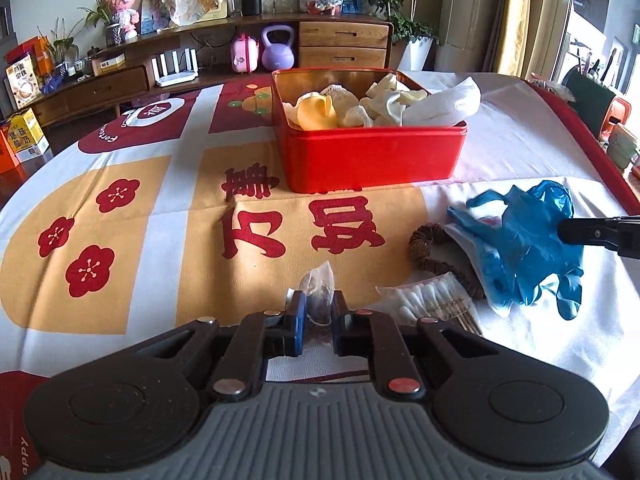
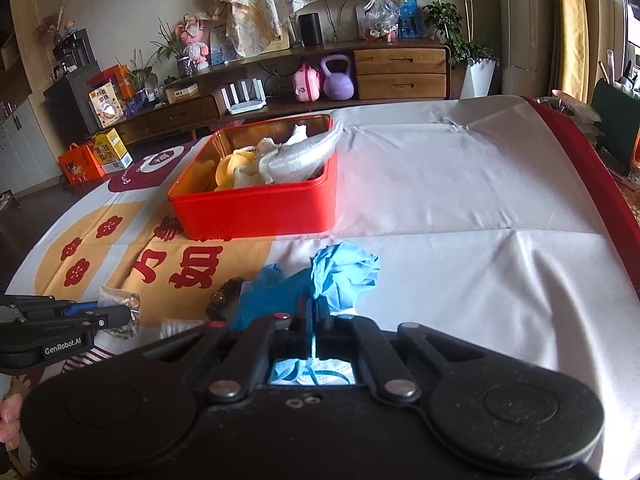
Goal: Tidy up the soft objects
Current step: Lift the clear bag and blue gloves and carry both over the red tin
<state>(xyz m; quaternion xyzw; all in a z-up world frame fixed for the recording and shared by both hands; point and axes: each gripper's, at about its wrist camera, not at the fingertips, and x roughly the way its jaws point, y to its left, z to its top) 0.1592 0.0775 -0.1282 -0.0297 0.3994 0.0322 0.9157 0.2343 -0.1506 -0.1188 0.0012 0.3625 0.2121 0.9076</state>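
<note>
A crumpled blue glove point(image 2: 344, 272) of thin glossy film sits at the lower centre of the right wrist view, pinched between the fully closed jaws of the right gripper point(image 2: 313, 304), its lower part hidden behind them. In the left wrist view the left gripper point(image 1: 318, 306), low in the frame, has clamped nearly shut on one small clear plastic packet point(image 1: 318, 294) whose dark contents are hard to make out. Beyond, upper centre, one red rectangular tin point(image 1: 372, 156) holds several pale, soft cloth pieces, while a brown woven ring point(image 1: 430, 250) and a clear bag of cotton swabs point(image 1: 430, 300) lie on the printed tablecloth point(image 1: 132, 196).
</note>
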